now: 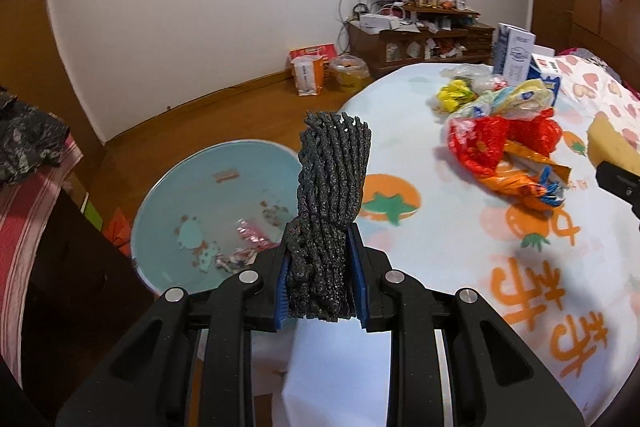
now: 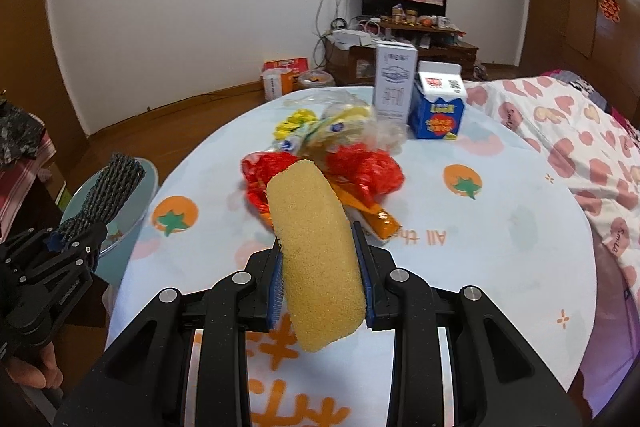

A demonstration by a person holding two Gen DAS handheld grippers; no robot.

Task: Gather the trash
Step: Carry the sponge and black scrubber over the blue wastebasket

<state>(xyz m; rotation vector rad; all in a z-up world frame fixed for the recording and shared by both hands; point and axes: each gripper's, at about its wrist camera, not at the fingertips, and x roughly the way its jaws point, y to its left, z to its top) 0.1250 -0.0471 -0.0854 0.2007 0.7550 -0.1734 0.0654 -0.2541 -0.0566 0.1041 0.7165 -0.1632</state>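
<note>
Two held bits: dark ribbed foam net [image 1: 330,211], yellow porous sponge [image 2: 316,255].

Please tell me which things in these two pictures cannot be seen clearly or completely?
- Light blue basin: left wrist view, near rim hidden by the left gripper and its dark mesh bundle; scraps inside blurred.
- Orange wrapper: right wrist view, mostly behind the yellow sponge in the right gripper.
- White carton: print too small to read.
</note>
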